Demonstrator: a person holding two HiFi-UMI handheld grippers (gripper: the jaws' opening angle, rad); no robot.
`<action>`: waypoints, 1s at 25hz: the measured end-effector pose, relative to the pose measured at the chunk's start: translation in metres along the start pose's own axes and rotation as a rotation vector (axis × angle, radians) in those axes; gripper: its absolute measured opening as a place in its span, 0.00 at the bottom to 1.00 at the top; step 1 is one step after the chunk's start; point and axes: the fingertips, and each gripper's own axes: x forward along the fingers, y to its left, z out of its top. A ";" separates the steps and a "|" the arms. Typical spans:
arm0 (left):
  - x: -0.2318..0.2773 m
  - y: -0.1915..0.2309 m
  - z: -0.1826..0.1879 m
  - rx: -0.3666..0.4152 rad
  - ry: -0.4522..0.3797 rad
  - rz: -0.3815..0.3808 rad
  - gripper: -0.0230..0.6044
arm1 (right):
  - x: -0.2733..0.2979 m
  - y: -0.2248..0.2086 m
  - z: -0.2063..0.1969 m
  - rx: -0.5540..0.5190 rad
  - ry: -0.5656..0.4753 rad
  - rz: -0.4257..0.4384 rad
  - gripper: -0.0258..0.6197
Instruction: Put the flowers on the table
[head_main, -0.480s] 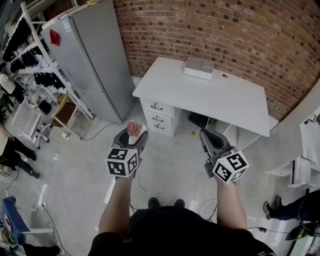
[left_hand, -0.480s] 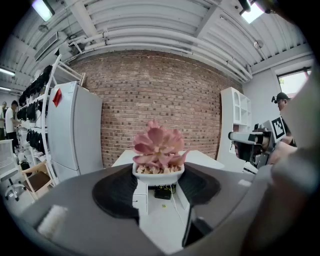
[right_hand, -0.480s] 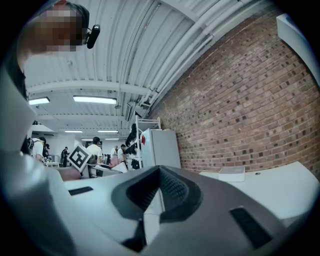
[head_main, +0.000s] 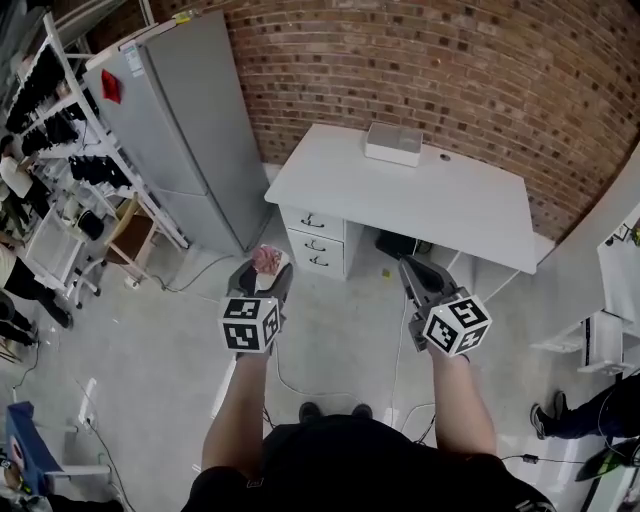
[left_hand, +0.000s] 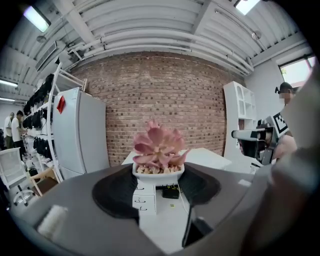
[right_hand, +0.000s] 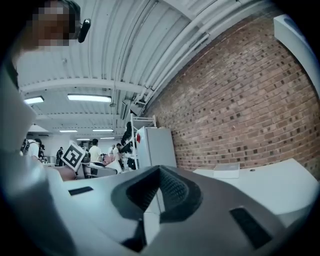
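Note:
A pink succulent (head_main: 265, 258) in a small white pot is held above the floor by my left gripper (head_main: 262, 270). In the left gripper view the pot (left_hand: 158, 173) sits squeezed between the two dark pads, with the pink leaves (left_hand: 159, 146) rising above them. My right gripper (head_main: 411, 270) hangs to the right at about the same height, shut, with nothing in it; its pads meet in the right gripper view (right_hand: 159, 175). Ahead of both stands the white table (head_main: 440, 205), a desk with drawers (head_main: 315, 235) under its left end.
A white box (head_main: 393, 141) lies at the table's back edge against the brick wall (head_main: 450, 70). A grey fridge (head_main: 190, 120) stands left of the table, with white shelves (head_main: 60, 130) and people further left. Cables (head_main: 300, 385) run across the grey floor.
Almost nothing differs. The right gripper has edged slightly up the picture toward the table, and the left still holds the pot.

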 end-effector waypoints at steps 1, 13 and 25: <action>-0.002 -0.002 -0.005 0.007 0.009 0.004 0.45 | -0.003 0.000 0.000 0.002 -0.002 -0.002 0.06; -0.014 -0.037 -0.014 -0.037 0.001 -0.012 0.45 | -0.043 0.009 0.009 0.031 -0.007 0.056 0.06; 0.026 -0.040 -0.012 -0.069 -0.004 -0.063 0.45 | -0.050 -0.031 -0.012 0.060 0.058 -0.037 0.06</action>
